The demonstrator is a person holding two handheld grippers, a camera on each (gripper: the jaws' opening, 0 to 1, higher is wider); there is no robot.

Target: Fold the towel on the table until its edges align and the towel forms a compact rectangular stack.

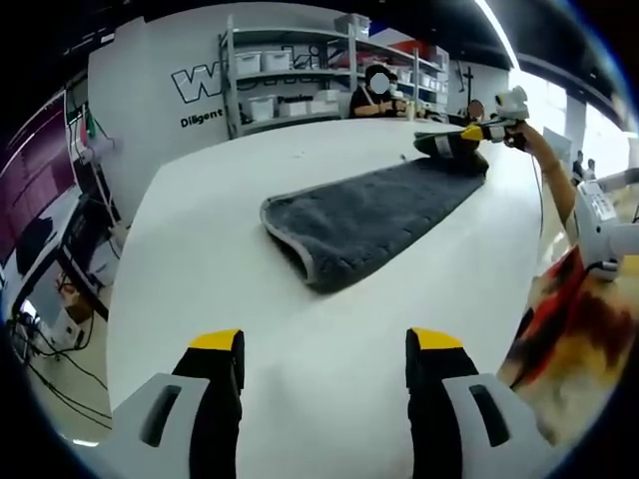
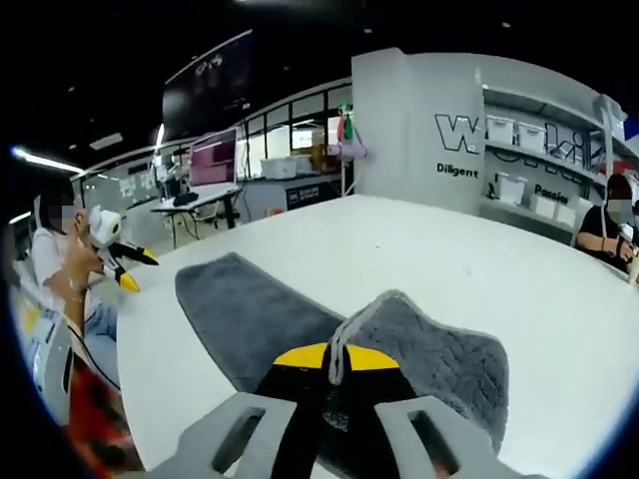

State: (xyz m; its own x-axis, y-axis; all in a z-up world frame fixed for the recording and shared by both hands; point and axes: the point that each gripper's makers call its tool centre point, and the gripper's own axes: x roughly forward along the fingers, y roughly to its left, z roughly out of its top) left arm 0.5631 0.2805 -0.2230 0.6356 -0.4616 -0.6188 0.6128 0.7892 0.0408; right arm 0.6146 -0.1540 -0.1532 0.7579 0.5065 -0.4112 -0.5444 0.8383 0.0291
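The dark grey towel (image 1: 374, 215) lay stretched long on the white table (image 1: 210, 269), its far end (image 2: 419, 344) raised and doubled back

This is a lab or workshop hall. Beyond the large white surface (image 1: 250, 249), metal shelving (image 1: 290, 75) holds storage bins against a white wall with big lettering (image 2: 469, 135). Desks with monitors (image 2: 215, 160) stand far back under strip lights (image 1: 496, 30).

"Diligent" and, possibly, a cut-off "w…" logo on the white wall panel (image 2: 454, 130).
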